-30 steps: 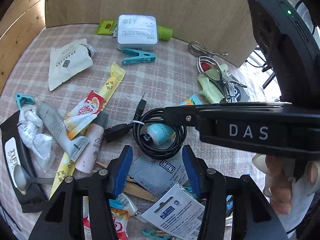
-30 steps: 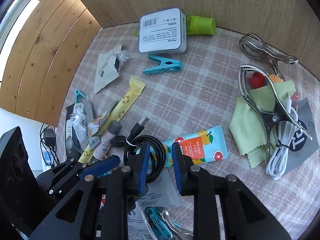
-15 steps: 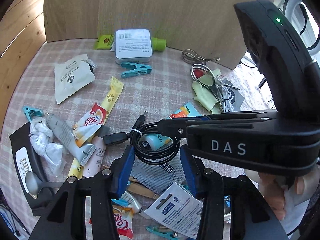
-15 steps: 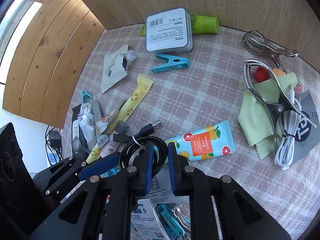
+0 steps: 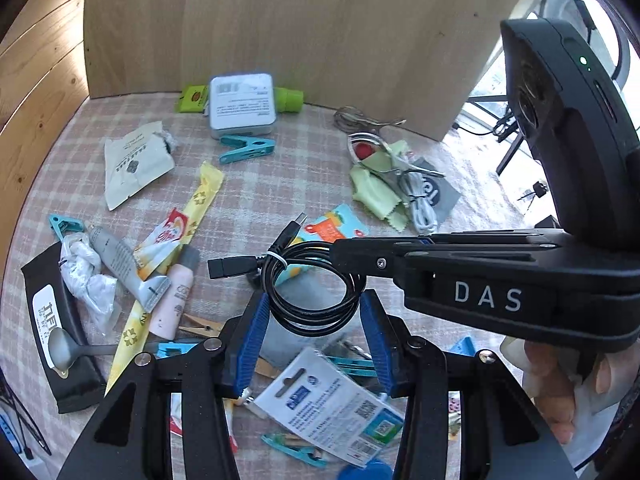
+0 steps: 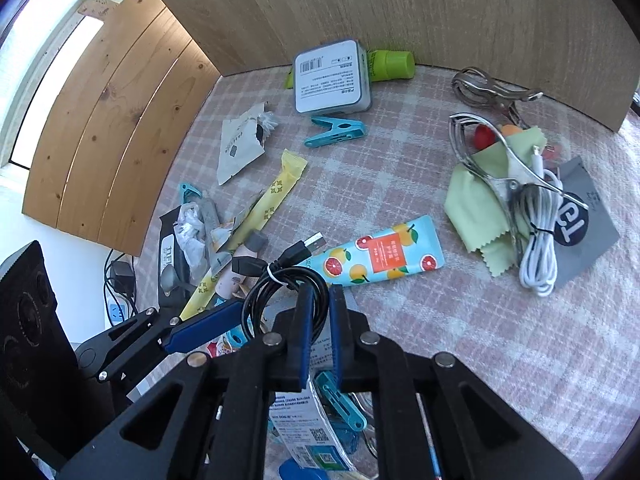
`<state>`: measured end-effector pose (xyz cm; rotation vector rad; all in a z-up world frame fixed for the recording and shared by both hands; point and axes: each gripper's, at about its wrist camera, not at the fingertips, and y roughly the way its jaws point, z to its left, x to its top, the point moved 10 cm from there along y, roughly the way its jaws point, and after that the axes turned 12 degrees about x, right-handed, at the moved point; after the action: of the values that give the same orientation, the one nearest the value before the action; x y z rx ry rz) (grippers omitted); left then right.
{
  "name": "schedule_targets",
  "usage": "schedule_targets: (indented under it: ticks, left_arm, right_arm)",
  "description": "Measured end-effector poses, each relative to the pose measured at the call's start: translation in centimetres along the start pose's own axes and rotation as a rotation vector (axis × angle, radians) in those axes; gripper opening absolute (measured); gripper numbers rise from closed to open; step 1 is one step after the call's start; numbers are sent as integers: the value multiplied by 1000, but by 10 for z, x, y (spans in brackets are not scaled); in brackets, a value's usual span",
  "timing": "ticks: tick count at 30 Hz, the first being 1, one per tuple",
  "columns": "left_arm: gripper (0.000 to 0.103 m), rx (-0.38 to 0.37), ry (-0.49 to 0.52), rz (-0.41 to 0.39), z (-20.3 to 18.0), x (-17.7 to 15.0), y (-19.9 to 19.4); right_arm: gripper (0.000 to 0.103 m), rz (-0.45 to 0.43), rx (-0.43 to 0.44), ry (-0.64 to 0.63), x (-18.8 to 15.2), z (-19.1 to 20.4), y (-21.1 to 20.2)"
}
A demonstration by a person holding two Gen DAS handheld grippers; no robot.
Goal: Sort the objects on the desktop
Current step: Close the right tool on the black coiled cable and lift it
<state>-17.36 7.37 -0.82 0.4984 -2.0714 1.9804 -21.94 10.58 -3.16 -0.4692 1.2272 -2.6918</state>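
Note:
A coiled black USB cable (image 6: 250, 304) hangs off the table, lifted clear of the fruit-print tube (image 6: 384, 256). My right gripper (image 6: 321, 300) has one side of the coil between its blue pads; its jaws are closing and pinch the strands. From the left wrist view the coil (image 5: 269, 286) dangles from the right gripper's tip (image 5: 340, 250), which reaches in from the right. My left gripper (image 5: 314, 340) sits just below and beside the coil, open, its pads touching nothing. One of its blue fingers (image 6: 200, 328) shows left of the coil.
The checked tablecloth holds a white box (image 6: 330, 80), a teal clip (image 6: 336, 132), a yellow sachet (image 6: 276, 196), a green cloth (image 6: 476, 208) under a metal clamp and a white cable. Tubes, wrappers and a spoon lie at the left. Wooden panels close the back. A hand (image 5: 552, 392) holds the right gripper.
The right jaws narrowed onto the cable coil and raised it off the fruit-print tube. Both grippers drew up and back from the table. The left jaws kept their width.

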Motion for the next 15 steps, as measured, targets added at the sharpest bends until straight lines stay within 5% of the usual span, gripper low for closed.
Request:
schedule_targets:
  ticks: [15]
  left_arm:
    - [46, -105, 206, -104, -135, 5, -60]
  right_arm:
    - [9, -236, -53, 87, -30, -40, -132]
